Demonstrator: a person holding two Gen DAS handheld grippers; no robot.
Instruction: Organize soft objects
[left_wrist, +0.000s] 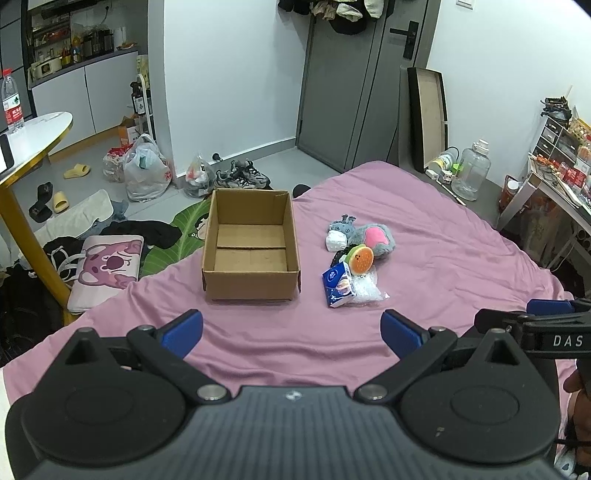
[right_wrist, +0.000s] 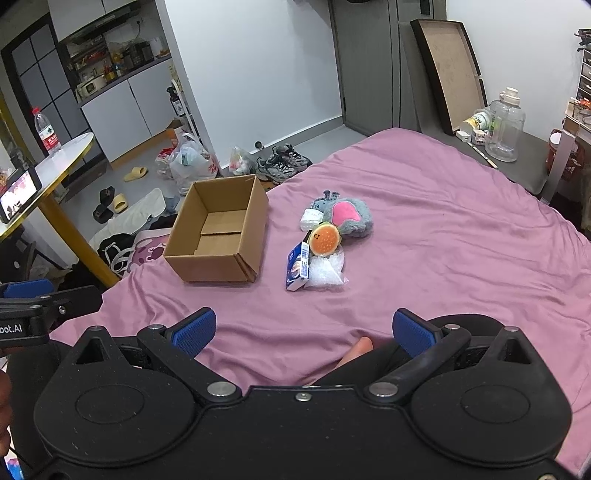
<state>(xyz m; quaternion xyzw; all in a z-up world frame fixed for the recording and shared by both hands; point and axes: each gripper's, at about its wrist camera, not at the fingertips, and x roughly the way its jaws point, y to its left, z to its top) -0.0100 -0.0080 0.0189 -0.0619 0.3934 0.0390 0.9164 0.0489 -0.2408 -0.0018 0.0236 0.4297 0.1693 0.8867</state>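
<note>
An empty open cardboard box (left_wrist: 251, 251) (right_wrist: 218, 236) stands on the pink bedsheet (left_wrist: 443, 258) (right_wrist: 461, 240). Right of it lies a small pile: a grey and pink plush toy (left_wrist: 369, 236) (right_wrist: 347, 214), a white soft lump (left_wrist: 336, 242) (right_wrist: 309, 218), a burger-shaped plush (left_wrist: 360, 258) (right_wrist: 325, 238), a blue tissue pack (left_wrist: 338, 284) (right_wrist: 297, 266) and a clear plastic bag (left_wrist: 365, 290) (right_wrist: 327, 273). My left gripper (left_wrist: 291, 334) is open, low over the sheet in front of the box, holding nothing. My right gripper (right_wrist: 304, 332) is open too, short of the pile, empty.
Left of the bed the floor is cluttered with clothes, a pillow (left_wrist: 107, 269), plastic bags (left_wrist: 146, 173), slippers and shoes (left_wrist: 240, 177). A round table with a yellow leg (left_wrist: 29, 236) stands at the left. A big water jug (left_wrist: 471, 170) and shelves sit at the right.
</note>
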